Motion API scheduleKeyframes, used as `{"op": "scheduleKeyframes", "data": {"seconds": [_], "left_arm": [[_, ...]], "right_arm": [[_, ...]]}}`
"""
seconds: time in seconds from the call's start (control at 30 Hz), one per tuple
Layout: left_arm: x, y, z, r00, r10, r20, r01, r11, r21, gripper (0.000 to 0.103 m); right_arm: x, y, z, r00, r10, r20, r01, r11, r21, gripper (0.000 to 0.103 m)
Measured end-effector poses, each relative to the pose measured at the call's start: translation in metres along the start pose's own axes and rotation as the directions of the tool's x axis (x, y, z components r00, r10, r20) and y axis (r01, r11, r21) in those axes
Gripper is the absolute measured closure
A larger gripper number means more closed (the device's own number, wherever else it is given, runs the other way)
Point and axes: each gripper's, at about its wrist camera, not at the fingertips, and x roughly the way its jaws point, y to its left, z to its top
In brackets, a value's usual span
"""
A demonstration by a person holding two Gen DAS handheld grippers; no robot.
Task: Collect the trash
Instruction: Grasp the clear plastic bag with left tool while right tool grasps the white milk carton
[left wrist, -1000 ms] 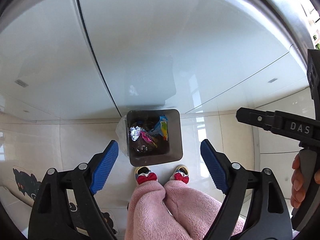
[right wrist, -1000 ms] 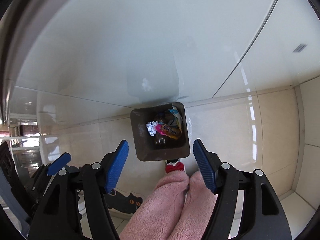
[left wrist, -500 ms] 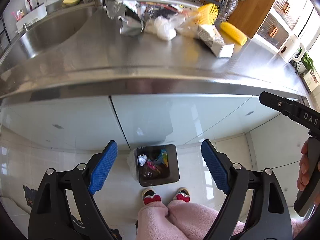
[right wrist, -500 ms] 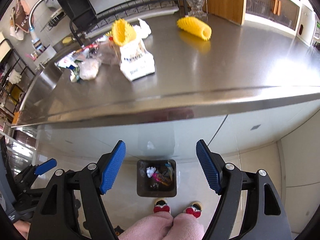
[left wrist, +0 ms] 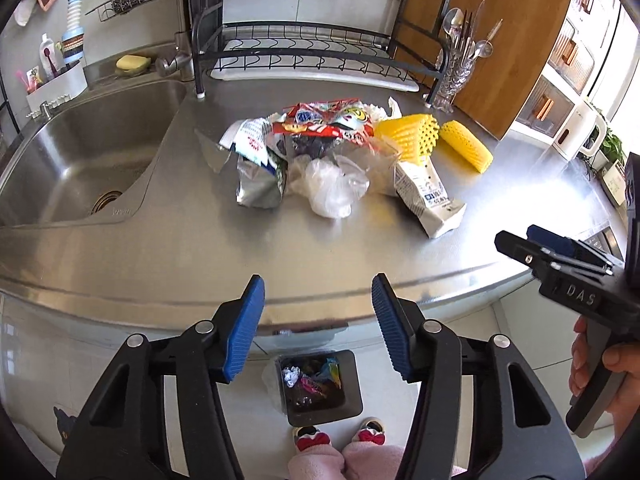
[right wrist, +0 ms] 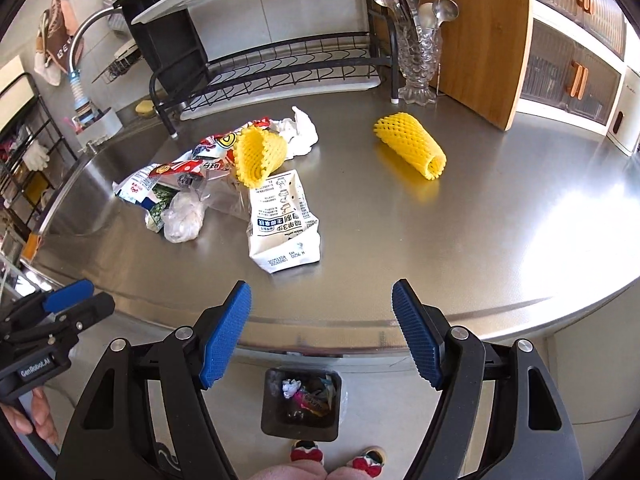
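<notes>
A pile of trash lies on the steel counter (left wrist: 168, 248): red snack wrappers (left wrist: 320, 118), a crumpled clear plastic bag (left wrist: 330, 188), a silver foil packet (left wrist: 258, 184), a white milk carton (left wrist: 430, 196) (right wrist: 282, 222) and two yellow foam nets (left wrist: 466, 146) (right wrist: 410, 146) (right wrist: 258, 154). A dark bin (left wrist: 318, 386) (right wrist: 302, 404) with trash inside stands on the floor below the counter edge. My left gripper (left wrist: 318, 324) and right gripper (right wrist: 320, 330) are both open and empty, held in front of the counter edge above the bin.
A sink (left wrist: 80, 156) with faucet is at the left. A black dish rack (left wrist: 312, 52) and a glass utensil holder (right wrist: 418, 60) stand at the back. A wooden board (right wrist: 480, 40) leans at the back right. My slippered feet (left wrist: 340, 436) stand by the bin.
Both grippers have lifted and tilted up from looking down at the bin to facing the countertop and its trash pile. Both stay open and empty.
</notes>
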Motion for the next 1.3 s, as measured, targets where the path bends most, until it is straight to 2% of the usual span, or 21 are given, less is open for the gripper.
{"op": "scheduleKeyframes", "data": {"seconds": [0.1, 0.33, 0.67, 0.83, 0.87, 0.93, 1.0, 1.13, 1.3], "left_arm": [[0.008, -0.002, 0.017, 1.0, -0.018, 0.01, 0.017, 1.0, 0.017, 0.051], [0.041, -0.006, 0.044, 0.999, -0.048, -0.023, 0.049, 0.998, 0.035, 0.051], [0.081, -0.005, 0.061, 0.996, -0.056, -0.068, 0.058, 0.998, 0.039, 0.051], [0.093, -0.004, 0.062, 0.995, -0.053, -0.083, 0.057, 0.997, 0.05, 0.063], [0.094, -0.004, 0.062, 0.995, -0.05, -0.081, 0.054, 0.997, 0.052, 0.065], [0.095, -0.003, 0.062, 0.996, -0.046, -0.077, 0.051, 0.997, 0.054, 0.078], [0.094, -0.002, 0.062, 0.996, -0.047, -0.071, 0.051, 0.997, 0.055, 0.086], [0.09, -0.001, 0.061, 0.997, -0.037, -0.066, 0.041, 0.997, 0.059, 0.095], [0.075, -0.003, 0.055, 0.999, -0.023, -0.049, 0.027, 0.997, 0.073, 0.097]], "right_arm": [[0.011, 0.007, 0.003, 1.0, 0.017, -0.01, -0.017, 0.999, -0.032, 0.029], [0.035, 0.021, 0.008, 1.0, 0.013, -0.022, -0.016, 0.994, -0.111, 0.029], [0.062, 0.02, 0.016, 0.999, 0.019, -0.047, -0.023, 0.995, -0.101, 0.029], [0.072, 0.023, 0.02, 0.999, 0.013, -0.048, -0.018, 0.994, -0.107, 0.032], [0.074, 0.024, 0.02, 0.999, 0.012, -0.049, -0.018, 0.993, -0.116, 0.039], [0.076, 0.027, 0.02, 0.999, -0.007, -0.042, 0.001, 0.99, -0.143, 0.05], [0.076, 0.028, 0.02, 0.999, -0.005, -0.041, -0.001, 0.989, -0.149, 0.05], [0.073, 0.025, 0.018, 0.999, 0.008, -0.041, -0.013, 0.992, -0.126, 0.051], [0.059, 0.027, 0.016, 1.0, 0.013, -0.014, -0.015, 0.991, -0.132, 0.052]]}}
